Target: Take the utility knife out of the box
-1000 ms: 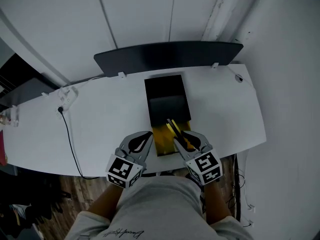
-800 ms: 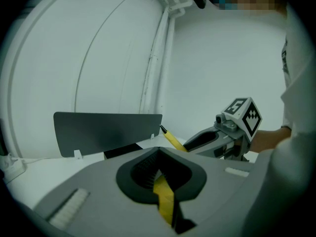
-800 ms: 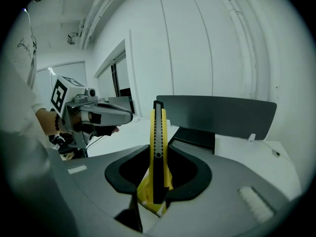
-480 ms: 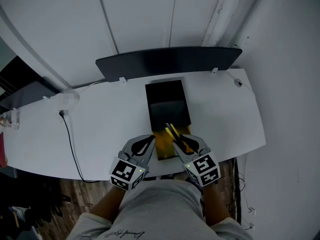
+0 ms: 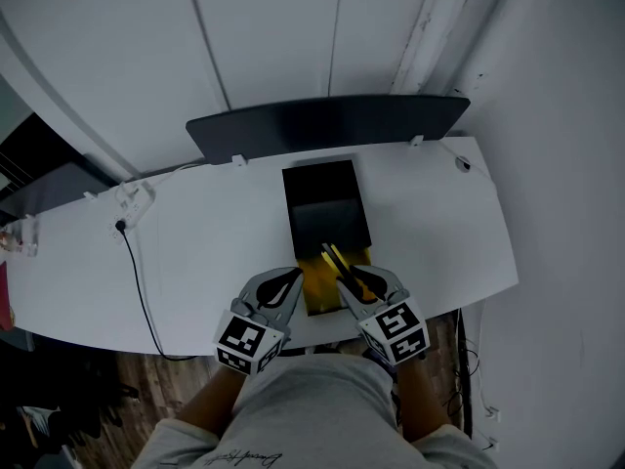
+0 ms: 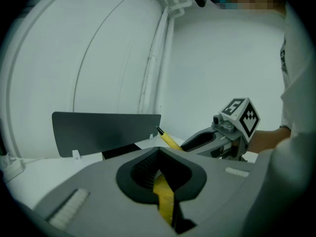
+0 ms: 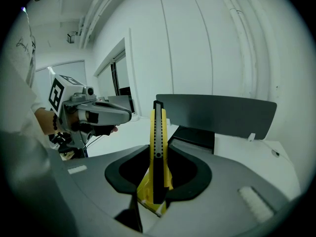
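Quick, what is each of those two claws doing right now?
Left gripper: closed on the yellow end of the box.
Right gripper: closed, holding the utility knife.

In the head view, the box has its near end hidden between the left gripper and the right gripper. The left gripper view shows only a yellow strip of it, pinched in the closed jaws. The utility knife has its rear end buried in the right gripper's grip. Left of the box, a cable passes over the table edge, its end unseen. Farther left, a clear item is cut off and too small to tell.
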Demonstrator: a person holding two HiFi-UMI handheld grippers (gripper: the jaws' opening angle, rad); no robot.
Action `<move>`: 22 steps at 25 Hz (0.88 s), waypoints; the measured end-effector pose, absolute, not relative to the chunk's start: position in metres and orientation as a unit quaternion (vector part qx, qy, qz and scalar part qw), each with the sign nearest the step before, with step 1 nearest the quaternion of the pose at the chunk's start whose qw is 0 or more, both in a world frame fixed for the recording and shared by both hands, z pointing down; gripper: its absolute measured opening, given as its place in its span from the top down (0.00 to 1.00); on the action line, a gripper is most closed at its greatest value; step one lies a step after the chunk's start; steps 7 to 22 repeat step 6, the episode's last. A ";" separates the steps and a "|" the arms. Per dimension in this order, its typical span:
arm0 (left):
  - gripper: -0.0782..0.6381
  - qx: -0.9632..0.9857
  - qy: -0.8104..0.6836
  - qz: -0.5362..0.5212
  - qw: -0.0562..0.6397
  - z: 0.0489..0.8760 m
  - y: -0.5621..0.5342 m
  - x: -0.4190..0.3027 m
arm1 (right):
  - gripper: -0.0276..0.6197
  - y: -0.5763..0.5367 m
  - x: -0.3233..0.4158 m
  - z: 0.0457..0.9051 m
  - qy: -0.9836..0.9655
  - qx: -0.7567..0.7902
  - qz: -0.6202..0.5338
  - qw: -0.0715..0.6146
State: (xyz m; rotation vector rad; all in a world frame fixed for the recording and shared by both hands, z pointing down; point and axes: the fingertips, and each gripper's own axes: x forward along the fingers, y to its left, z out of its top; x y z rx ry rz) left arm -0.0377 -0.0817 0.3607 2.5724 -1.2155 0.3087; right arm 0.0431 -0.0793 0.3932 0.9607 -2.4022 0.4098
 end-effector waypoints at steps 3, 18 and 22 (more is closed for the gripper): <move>0.89 0.890 -0.421 0.106 0.138 0.360 -0.082 -0.037 | 0.75 -0.080 0.043 0.394 -0.887 0.354 0.150 0.258; 0.89 0.890 -0.421 0.106 0.137 0.360 -0.083 -0.038 | 0.75 -0.082 0.043 0.394 -0.887 0.353 0.148 0.257; 0.89 0.890 -0.421 0.106 0.137 0.360 -0.083 -0.038 | 0.75 -0.082 0.043 0.394 -0.887 0.353 0.148 0.257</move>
